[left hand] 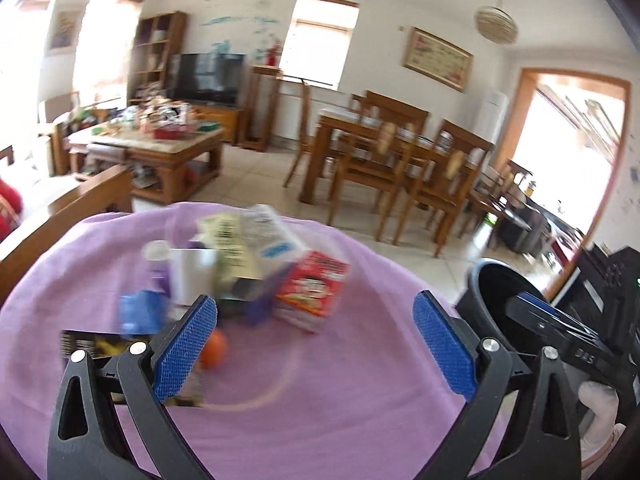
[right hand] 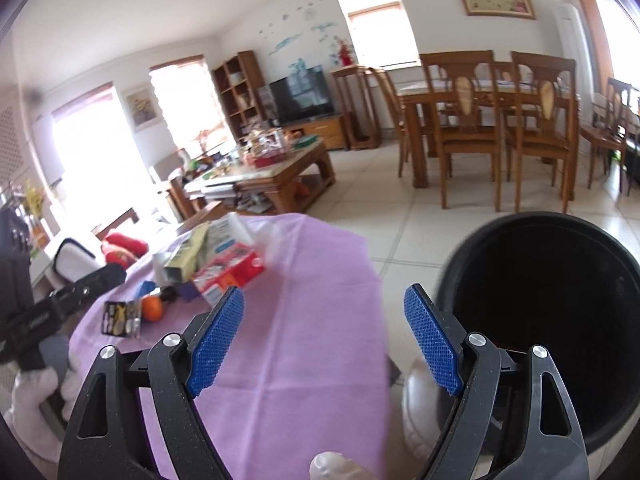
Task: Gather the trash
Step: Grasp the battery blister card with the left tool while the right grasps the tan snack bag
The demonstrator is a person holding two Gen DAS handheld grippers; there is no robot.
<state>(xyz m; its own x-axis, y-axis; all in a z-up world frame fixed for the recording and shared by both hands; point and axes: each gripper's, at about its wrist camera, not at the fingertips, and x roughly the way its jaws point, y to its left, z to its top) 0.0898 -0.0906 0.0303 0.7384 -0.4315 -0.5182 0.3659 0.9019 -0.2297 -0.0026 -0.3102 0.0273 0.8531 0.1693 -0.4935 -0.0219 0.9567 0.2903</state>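
Trash pile (left hand: 248,268) heaped on purple tablecloth (left hand: 360,380), toward far side of table; nothing seen removed from it yet as far as frames show. Pile contents: red-and-white carton (left hand: 312,288), grey-white carton with blue label (left hand: 266,236), yellowish printed box (left hand: 230,244), white cup-like container (left hand: 192,276), blue wrapper (left hand: 140,312), orange round item (left hand: 214,350), dark printed packet (left hand: 98,346) at near-left edge. Motion blur over pile; finer labels unreadable. Black bin (right hand: 548,320) standing on floor just beside table edge, mouth facing up, interior dark; contents not discernible. Judged stage: early, or between pickups; whole visible pile left to transfer into bin. Left gripper (left hand: 316,348) spread wide, nothing between blue pads (left hand: 184,348), hanging over cloth just short of pile; left pad overlaps orange item and packet in view, contact not confirmable. Right gripper (right hand: 324,344) likewise parted, empty, pads clear of everything, positioned over table edge with bin immediately to its right. White-gloved hand (left hand: 600,404) visible on right tool in left wrist view. Next move, by judgement: advance to nearest item, probably packet or orange piece, close, carry to bin. Risk: loose stacked cartons liable to topple if nudged.
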